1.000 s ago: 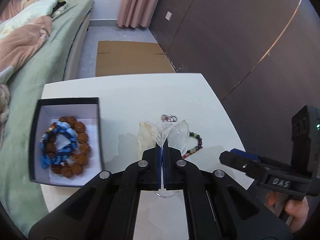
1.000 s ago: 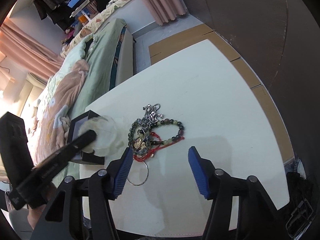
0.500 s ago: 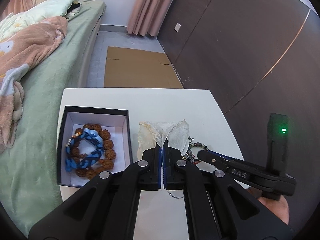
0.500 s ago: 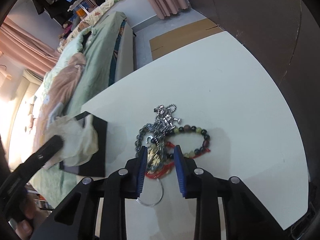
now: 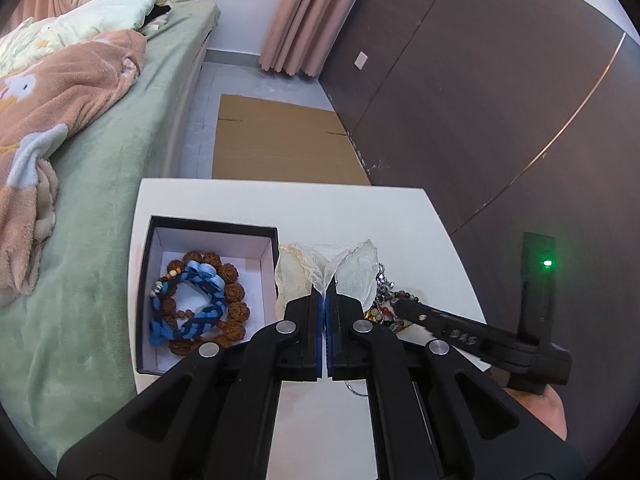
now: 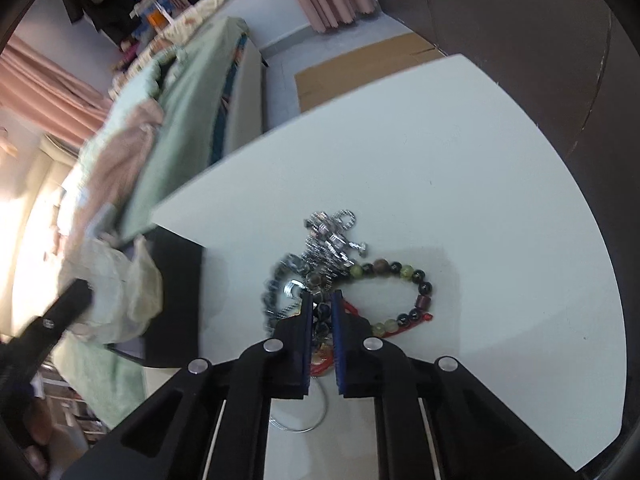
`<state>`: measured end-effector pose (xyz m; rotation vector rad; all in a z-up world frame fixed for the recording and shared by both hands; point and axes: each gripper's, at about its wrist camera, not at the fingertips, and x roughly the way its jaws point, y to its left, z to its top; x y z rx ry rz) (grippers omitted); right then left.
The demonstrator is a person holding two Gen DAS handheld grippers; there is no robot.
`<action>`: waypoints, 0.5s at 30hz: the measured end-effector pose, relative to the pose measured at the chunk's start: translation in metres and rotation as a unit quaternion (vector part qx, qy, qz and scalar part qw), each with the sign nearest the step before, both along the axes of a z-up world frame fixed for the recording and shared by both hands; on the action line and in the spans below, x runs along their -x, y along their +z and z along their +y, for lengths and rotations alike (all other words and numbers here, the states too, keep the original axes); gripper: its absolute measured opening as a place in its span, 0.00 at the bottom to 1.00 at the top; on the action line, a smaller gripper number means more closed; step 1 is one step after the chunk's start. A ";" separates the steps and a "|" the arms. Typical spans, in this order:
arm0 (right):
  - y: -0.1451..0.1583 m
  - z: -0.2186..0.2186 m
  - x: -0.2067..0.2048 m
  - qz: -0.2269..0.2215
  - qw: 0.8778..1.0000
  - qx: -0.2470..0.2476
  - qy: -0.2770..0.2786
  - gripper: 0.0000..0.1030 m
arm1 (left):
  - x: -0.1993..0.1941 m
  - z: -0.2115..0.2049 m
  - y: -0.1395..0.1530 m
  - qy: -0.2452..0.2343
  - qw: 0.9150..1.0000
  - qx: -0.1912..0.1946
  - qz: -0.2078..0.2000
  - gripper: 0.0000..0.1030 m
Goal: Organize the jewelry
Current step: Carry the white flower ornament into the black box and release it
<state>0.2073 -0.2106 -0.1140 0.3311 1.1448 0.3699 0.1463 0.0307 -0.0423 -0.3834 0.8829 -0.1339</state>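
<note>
While the left tongs (image 5: pixel 324 300) pinch a gauzy pouch (image 5: pixel 328 268), the right tongs (image 6: pixel 321 304) clamp the jewelry pile (image 6: pixel 320 264).

Both wrist views look down, close, sharing the white table (image 5: pixel 360 216) and jewelry pile (image 6: pixel 332 272).

- My view takes in a white rectangular tabletop (image 5: pixel 352 208) standing close beside a bed with a pale green cover (image 5: pixel 92 208).
- A peach fleece blanket with white patches (image 5: pixel 60 92) lies rumpled on that bed.
- Beyond the table I see a flattened brown cardboard sheet (image 5: pixel 276 140) on the grey floor (image 5: pixel 236 80).
- To my right runs a dark brown panelled wall (image 5: pixel 500 92) carrying 1 small white switch plate (image 5: pixel 361 60).
- Dusty pink curtains (image 5: pixel 308 16) hang at the far end.
- Bright daylight floods in from the left (image 6: pixel 24 184).
</note>
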 end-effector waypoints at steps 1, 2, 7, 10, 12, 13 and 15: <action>0.004 -0.001 0.002 -0.005 1.000 -0.010 0.000 0.08 | 0.001 0.003 0.002 0.002 1.000 0.001 -0.003 0.03; 0.009 -0.003 0.003 -0.010 1.000 -0.022 -0.001 0.08 | 0.003 0.006 0.004 0.005 1.000 0.002 -0.005 0.03; 0.034 -0.005 0.013 -0.047 0.994 -0.100 -0.003 0.08 | 0.009 0.020 0.012 0.018 1.000 0.001 -0.012 0.03; 0.045 -0.001 0.018 -0.064 0.990 -0.124 0.000 0.08 | 0.011 0.031 0.015 0.028 1.000 0.001 -0.013 0.03; 0.051 0.001 0.021 -0.074 0.988 -0.135 0.003 0.08 | 0.013 0.040 0.016 0.037 0.999 0.000 -0.011 0.03; 0.054 0.004 0.022 -0.078 0.987 -0.142 0.005 0.08 | 0.013 0.043 0.016 0.041 0.999 -0.001 -0.009 0.03; 0.060 0.011 0.026 -0.088 0.984 -0.156 0.012 0.08 | 0.013 0.052 0.013 0.051 0.999 0.002 0.000 0.06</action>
